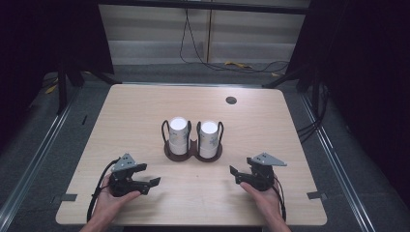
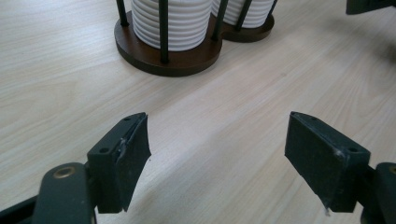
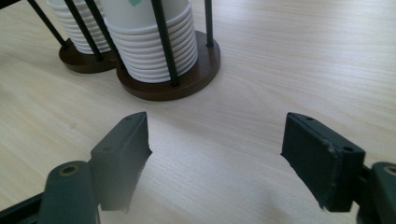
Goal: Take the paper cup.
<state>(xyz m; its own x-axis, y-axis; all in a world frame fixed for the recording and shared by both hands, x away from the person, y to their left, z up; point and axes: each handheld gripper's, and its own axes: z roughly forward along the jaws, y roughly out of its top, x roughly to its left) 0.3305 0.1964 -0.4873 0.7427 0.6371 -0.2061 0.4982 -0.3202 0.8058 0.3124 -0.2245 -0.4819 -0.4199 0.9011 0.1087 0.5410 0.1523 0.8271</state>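
A dark brown double holder [image 1: 193, 153] with black wire posts stands at the middle of the wooden table. It carries two upright stacks of white paper cups, the left stack [image 1: 178, 135] and the right stack [image 1: 208, 139]. My left gripper [image 1: 151, 174] rests near the front left, open and empty, aimed toward the holder. My right gripper [image 1: 235, 175] mirrors it at the front right, also open and empty. In the left gripper view the jaws of the left gripper [image 2: 217, 135] stand wide apart, short of the holder base [image 2: 168, 63]. The right gripper [image 3: 215, 135] likewise faces the nearer cup stack [image 3: 149, 42].
A round dark grommet hole [image 1: 231, 100] lies in the table [image 1: 135, 111] at the back right. Cables [image 1: 232, 63] run over the floor behind the table. Black frame legs [image 1: 63, 77] stand at the far left and far right. Bare wood lies between both grippers and the holder.
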